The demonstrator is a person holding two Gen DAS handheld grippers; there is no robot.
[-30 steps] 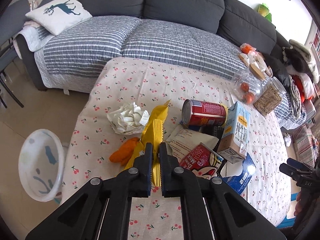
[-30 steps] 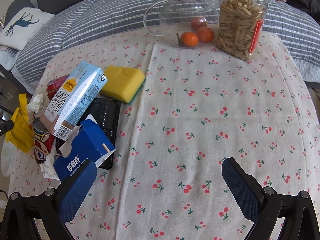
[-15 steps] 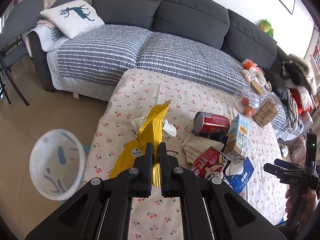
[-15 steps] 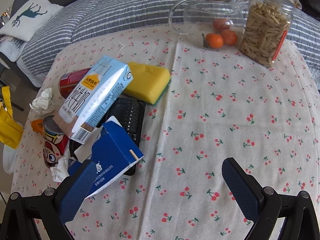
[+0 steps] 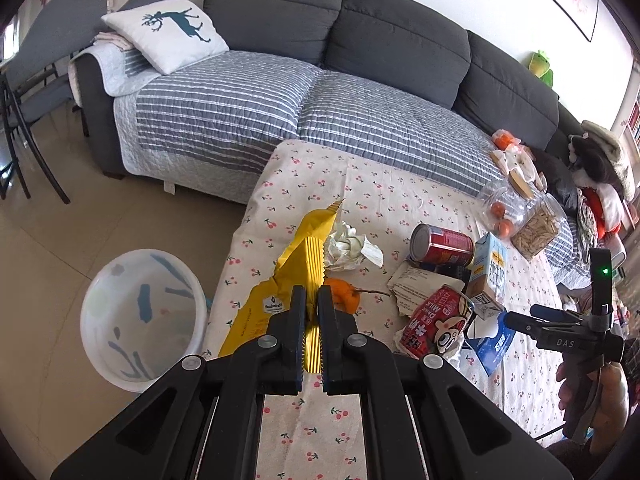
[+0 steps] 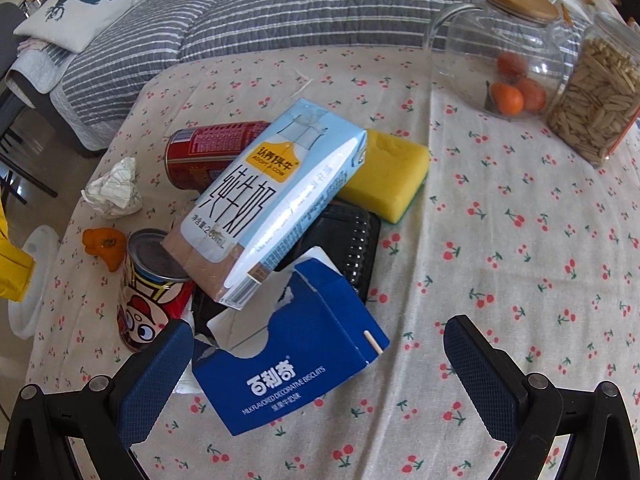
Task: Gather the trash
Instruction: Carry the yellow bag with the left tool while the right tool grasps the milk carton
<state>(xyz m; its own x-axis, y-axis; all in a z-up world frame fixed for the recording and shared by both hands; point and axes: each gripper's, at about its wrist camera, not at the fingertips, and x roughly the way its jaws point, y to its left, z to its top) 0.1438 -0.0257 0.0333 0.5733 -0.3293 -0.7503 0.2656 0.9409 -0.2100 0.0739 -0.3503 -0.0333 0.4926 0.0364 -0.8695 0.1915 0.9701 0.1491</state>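
Note:
My left gripper [image 5: 312,300] is shut on a yellow snack bag [image 5: 300,256] and holds it up above the table's left end, right of a white trash bin [image 5: 140,316] on the floor. My right gripper [image 6: 316,360] is open and empty, with a torn blue biscuit box [image 6: 296,356] between its fingers. Behind the box lie a light-blue milk carton [image 6: 272,204], a cartoon can [image 6: 148,292], a red can [image 6: 212,152], a crumpled tissue [image 6: 114,192] and orange peel [image 6: 104,246]. The right gripper also shows at the right edge of the left wrist view [image 5: 560,328].
A yellow sponge [image 6: 388,172], a black tray [image 6: 344,236], a glass jug of oranges [image 6: 500,48] and a jar of seeds [image 6: 596,96] stand on the cherry-print tablecloth [image 6: 520,240]. A grey sofa [image 5: 360,80] runs behind the table. Chairs [image 5: 24,92] stand at the left.
My left gripper has lifted the yellow bag off the table and pulled back toward the bin side. My right gripper has moved left and closer to the blue box, still open.

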